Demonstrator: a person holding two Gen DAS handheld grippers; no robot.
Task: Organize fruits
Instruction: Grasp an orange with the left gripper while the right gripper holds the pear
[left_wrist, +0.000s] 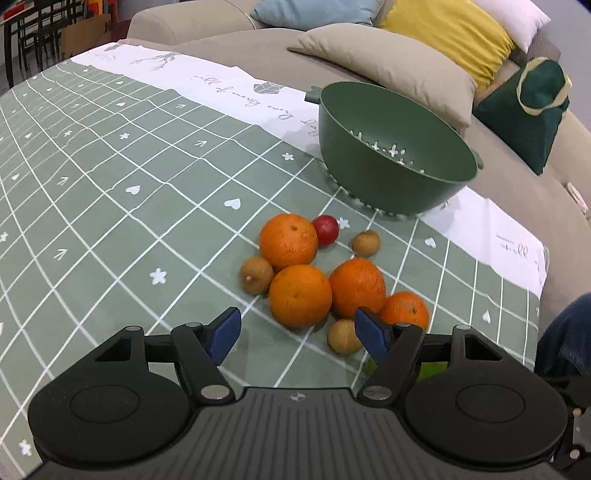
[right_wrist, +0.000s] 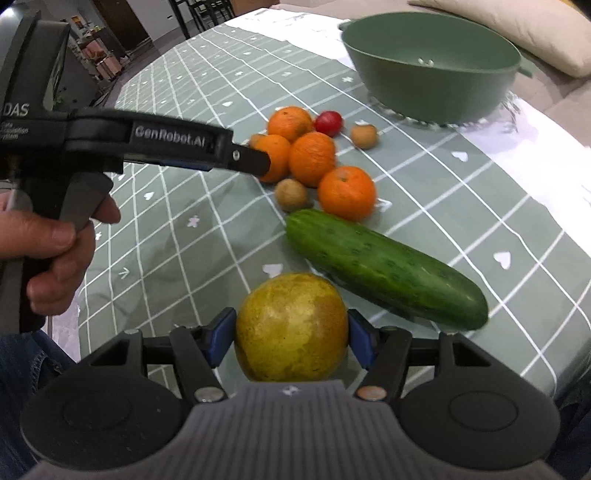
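Right wrist view: right gripper clamped on a yellow-green fruit, pads touching both sides | cucumber just beyond | left gripper spread wide, holding nothing, hovering near the oranges and small brown fruits | green colander farther back on the checked tablecloth

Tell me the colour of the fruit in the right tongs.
Yellow-green with brownish blotches; the fruit shows best in the right wrist view.
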